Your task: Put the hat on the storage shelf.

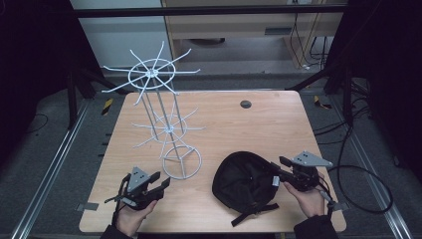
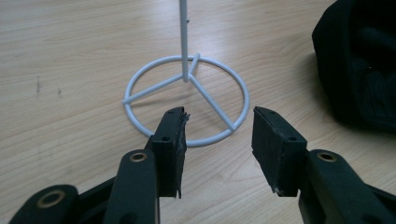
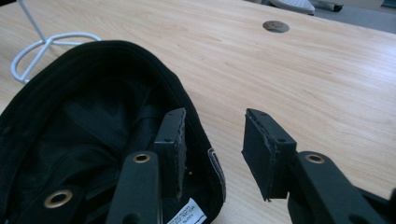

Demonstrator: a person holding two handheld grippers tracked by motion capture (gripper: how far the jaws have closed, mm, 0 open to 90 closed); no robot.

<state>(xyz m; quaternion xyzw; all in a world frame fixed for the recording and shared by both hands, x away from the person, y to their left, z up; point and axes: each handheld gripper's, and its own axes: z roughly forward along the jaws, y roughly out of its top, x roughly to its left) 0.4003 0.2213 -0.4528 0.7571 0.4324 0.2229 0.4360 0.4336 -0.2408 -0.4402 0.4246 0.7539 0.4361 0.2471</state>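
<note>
A white wire stand (image 1: 161,104) with two spoked tiers rises from a ring base (image 1: 181,162) at the table's left centre. A black cap (image 1: 246,181) lies upside down to its right, a strap trailing toward the front edge. My left gripper (image 1: 164,183) is open just in front of the ring base (image 2: 187,95), nothing between its jaws. My right gripper (image 1: 275,175) is open at the cap's right rim (image 3: 205,140); one jaw sits inside the cap (image 3: 84,135), the other outside over bare wood.
The wooden table (image 1: 259,124) has a round grommet (image 1: 246,104) near its far edge, seen again as the grommet (image 3: 275,26). Black cables (image 1: 363,184) loop off the table's right side. Metal frame rails run along both sides.
</note>
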